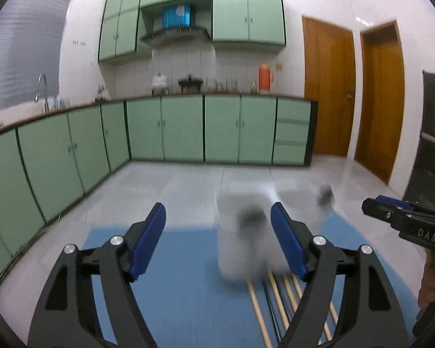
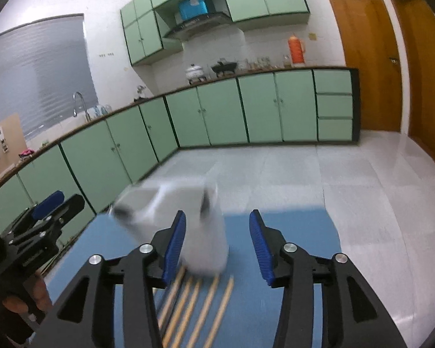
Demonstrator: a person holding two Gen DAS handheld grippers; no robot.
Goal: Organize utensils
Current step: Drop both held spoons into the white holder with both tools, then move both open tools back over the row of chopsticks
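The left hand-held gripper fills the lower middle of the left wrist view, its blue pads spread wide and pressing on nothing. Between and just beyond them stands a pale container, smeared by motion blur so that its exact shape cannot be told; a dark patch shows near its top. A second blurred pale container sits behind it toward the right. Both stand on a blue mat that covers the bench, which ends at a pale tiled floor.

Several wooden chopsticks lie side by side on the mat, just below the near container, running toward the lower edge of the frame.

In the right wrist view the right hand-held gripper is released too, its jaws apart and empty. The blurred pale container stands close to the left pad, whether touching it cannot be told. The chopsticks fan out on the blue mat below the container, in the lower middle of the frame.

Each gripper appears at the edge of the other's view: the right one at the far right, the left one at the lower left, with part of a hand beneath it.

Green cabinets line the far walls.
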